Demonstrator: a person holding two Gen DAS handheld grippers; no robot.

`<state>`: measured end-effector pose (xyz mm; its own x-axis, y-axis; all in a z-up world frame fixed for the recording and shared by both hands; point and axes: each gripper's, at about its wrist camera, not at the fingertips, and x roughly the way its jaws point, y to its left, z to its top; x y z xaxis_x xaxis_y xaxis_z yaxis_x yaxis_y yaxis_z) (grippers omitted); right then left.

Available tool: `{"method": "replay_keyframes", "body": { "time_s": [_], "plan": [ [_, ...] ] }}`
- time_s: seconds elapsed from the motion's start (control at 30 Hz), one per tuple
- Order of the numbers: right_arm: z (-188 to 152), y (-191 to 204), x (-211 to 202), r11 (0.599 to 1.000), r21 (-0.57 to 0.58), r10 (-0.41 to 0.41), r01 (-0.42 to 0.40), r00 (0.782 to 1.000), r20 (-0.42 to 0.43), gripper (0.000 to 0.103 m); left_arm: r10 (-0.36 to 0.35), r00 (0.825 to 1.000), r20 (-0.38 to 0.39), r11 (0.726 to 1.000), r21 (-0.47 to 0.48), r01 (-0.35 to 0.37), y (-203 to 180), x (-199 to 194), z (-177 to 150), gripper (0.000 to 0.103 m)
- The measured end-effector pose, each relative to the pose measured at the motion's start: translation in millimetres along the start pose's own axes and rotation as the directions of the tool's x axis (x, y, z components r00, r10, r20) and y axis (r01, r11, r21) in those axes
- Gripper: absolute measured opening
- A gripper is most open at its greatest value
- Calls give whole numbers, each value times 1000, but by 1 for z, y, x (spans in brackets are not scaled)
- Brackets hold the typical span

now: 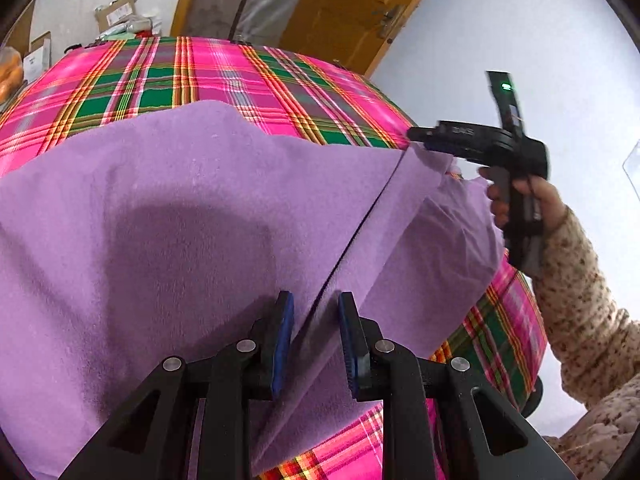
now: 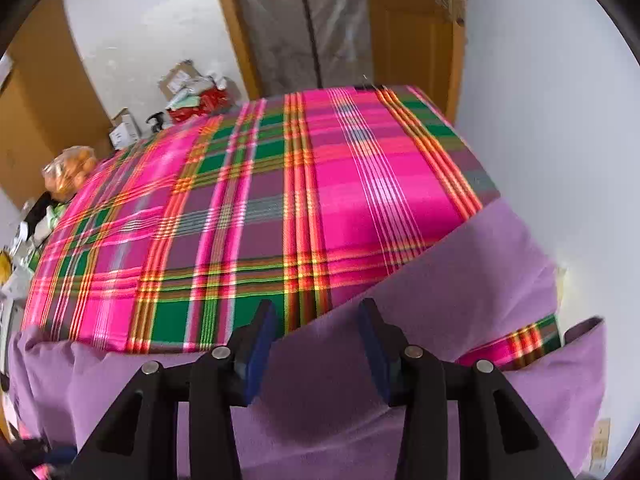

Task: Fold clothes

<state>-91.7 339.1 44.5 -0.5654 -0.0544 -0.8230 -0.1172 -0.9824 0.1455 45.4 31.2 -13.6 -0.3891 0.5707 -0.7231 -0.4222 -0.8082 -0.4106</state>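
Observation:
A purple fleece cloth (image 1: 180, 208) is spread over the near part of a table with a pink and green plaid cover (image 1: 200, 76). My left gripper (image 1: 316, 312) is shut on a raised fold of the cloth, and a taut crease runs from it up to the right. At that far end the right gripper (image 1: 412, 136), held in a hand, sits at the cloth's corner by the table's right edge. In the right wrist view the right gripper (image 2: 316, 320) is open, and the purple cloth (image 2: 460, 272) lies loose under and between its blue pads (image 2: 260, 344), draping over the table edge.
Cardboard boxes and packages (image 2: 188, 80) are piled past the far edge of the plaid table (image 2: 260, 200). A bag of oranges (image 2: 68, 172) sits at the left. A wooden door (image 1: 352, 12) stands behind. A speckled sleeve (image 1: 580, 300) reaches in from the right.

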Motion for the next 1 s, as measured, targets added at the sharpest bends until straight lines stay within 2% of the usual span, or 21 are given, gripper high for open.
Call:
{"method": "replay_keyframes", "body": {
  "time_s": [0.03, 0.1, 0.17, 0.27, 0.4, 0.53, 0.77, 0.83, 0.97, 1.0],
  "plan": [
    [-1, -1, 2, 1000, 8, -3, 3, 1000, -8, 41, -5, 1000, 1, 1000, -1, 5, 1, -1, -1, 23],
    [-2, -4, 5, 1000, 22, -10, 10, 1000, -23, 19, -16, 1000, 3, 1000, -5, 16, 2, -2, -2, 23],
    [-3, -6, 9, 999, 36, -15, 17, 999, -38, 5, -23, 1000, 5, 1000, -9, 24, 3, -3, -2, 23],
    [-6, -12, 4, 999, 32, 13, -12, 999, -35, 1, -26, 1000, 7, 1000, -4, 26, 3, -4, -3, 23],
    [-12, -15, -7, 1000, -4, -8, 8, 1000, -10, 1, -31, 999, 13, 1000, -7, 31, 3, -4, -4, 23],
    [-22, -26, -12, 1000, 10, -11, 11, 1000, -8, 1, -34, 999, 17, 999, -15, 34, 5, -3, -4, 23],
    [-17, -29, -14, 999, 32, 1, -1, 1000, -3, 1, -22, 1000, 14, 1000, -12, 22, 3, -3, -3, 23],
    [-9, -28, -10, 999, 48, 4, -4, 1000, -10, 8, -21, 1000, 15, 1000, -15, 21, 3, -3, -3, 23],
    [5, -24, 3, 999, 54, 8, -7, 1000, -24, 29, -18, 1000, 14, 1000, -17, 18, 3, -3, -2, 23],
    [7, -22, 6, 999, 47, 1, 1, 1000, -26, 31, -16, 1000, 13, 1000, -16, 16, 2, -3, -1, 23]
  ]
}}
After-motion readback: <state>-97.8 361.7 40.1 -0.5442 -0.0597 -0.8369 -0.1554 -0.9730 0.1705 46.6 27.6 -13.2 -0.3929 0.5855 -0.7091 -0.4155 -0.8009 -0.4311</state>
